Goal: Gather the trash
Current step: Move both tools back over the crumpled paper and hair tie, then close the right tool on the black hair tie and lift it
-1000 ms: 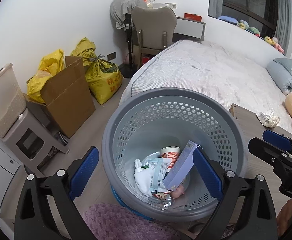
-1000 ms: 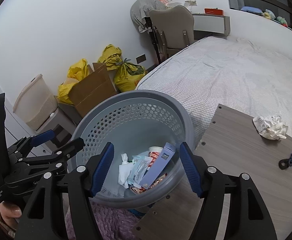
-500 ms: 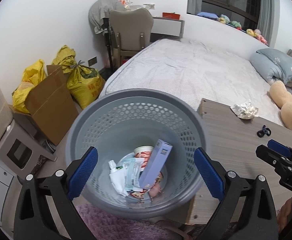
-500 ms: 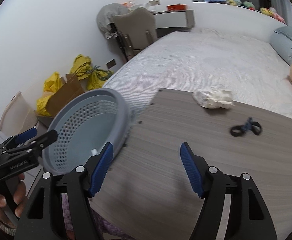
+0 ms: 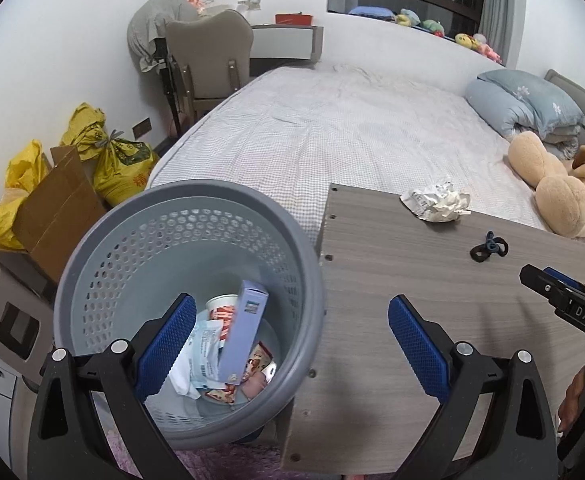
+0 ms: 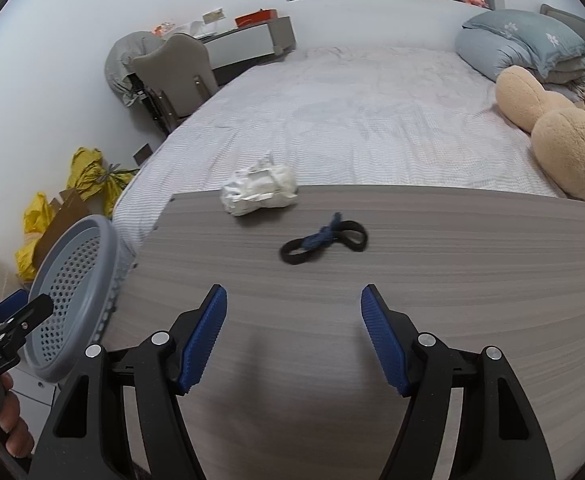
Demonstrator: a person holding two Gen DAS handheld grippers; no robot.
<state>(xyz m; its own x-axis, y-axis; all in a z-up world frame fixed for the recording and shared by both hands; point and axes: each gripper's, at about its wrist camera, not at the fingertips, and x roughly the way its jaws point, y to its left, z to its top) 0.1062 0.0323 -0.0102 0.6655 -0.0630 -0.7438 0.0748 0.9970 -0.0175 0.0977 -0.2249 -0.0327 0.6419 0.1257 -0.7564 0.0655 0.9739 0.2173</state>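
A crumpled white paper wad (image 6: 258,194) (image 5: 436,203) lies at the far edge of the grey wooden table (image 6: 372,296) (image 5: 392,264). Nearer sits a black and blue hair tie (image 6: 323,238) (image 5: 488,246). My right gripper (image 6: 294,340) is open and empty above the table, short of the hair tie. The grey perforated trash basket (image 5: 188,208) (image 6: 72,280) stands beside the table's left edge, holding a lilac box (image 5: 242,336), a cup and wrappers. My left gripper (image 5: 290,344) is open and empty, spanning the basket rim and the table corner.
A bed (image 5: 352,136) runs behind the table, with a teddy bear (image 6: 552,132) and a folded blue duvet (image 6: 524,44) at its right. A chair (image 5: 208,64), yellow bags (image 5: 120,164) and a cardboard box (image 5: 56,208) stand along the left wall. A purple rug (image 5: 220,460) lies under the basket.
Both grippers have swung right, from over the basket toward the table. The paper wad and hair tie now lie ahead of the right gripper. Both jaws stayed open.
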